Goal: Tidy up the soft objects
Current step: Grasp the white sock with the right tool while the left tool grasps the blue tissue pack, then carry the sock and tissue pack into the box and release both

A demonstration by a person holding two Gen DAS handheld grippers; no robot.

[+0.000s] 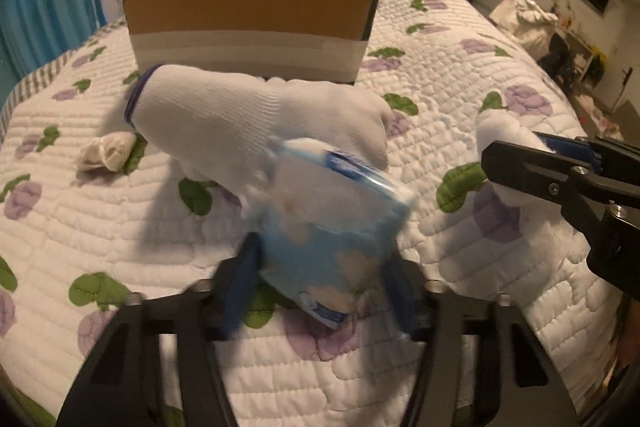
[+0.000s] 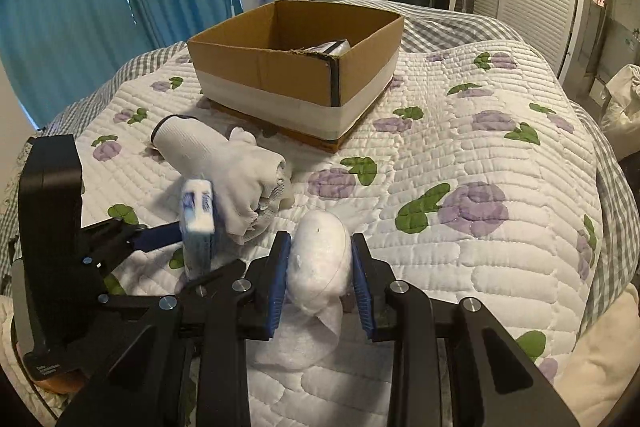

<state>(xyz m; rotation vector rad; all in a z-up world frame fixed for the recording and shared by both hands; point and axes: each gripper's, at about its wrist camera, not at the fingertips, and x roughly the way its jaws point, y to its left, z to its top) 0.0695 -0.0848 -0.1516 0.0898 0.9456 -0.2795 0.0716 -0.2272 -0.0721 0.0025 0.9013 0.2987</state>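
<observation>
The light-blue tissue pack (image 1: 332,251) in the left gripper (image 1: 320,275) is smeared by motion blur in the left wrist view, so its print cannot be read, and it covers part of the white glove (image 1: 256,119) behind it. The near wall of the cardboard box (image 1: 248,23) hides the inside of the box there; from the right wrist view only a corner of a dark-edged item (image 2: 332,47) shows over the rim, too little to name. The white soft wad (image 2: 320,267) runs down behind the right gripper (image 2: 320,279), its lower end hidden. The crumpled cloth (image 1: 106,151) is too small to identify.
</observation>
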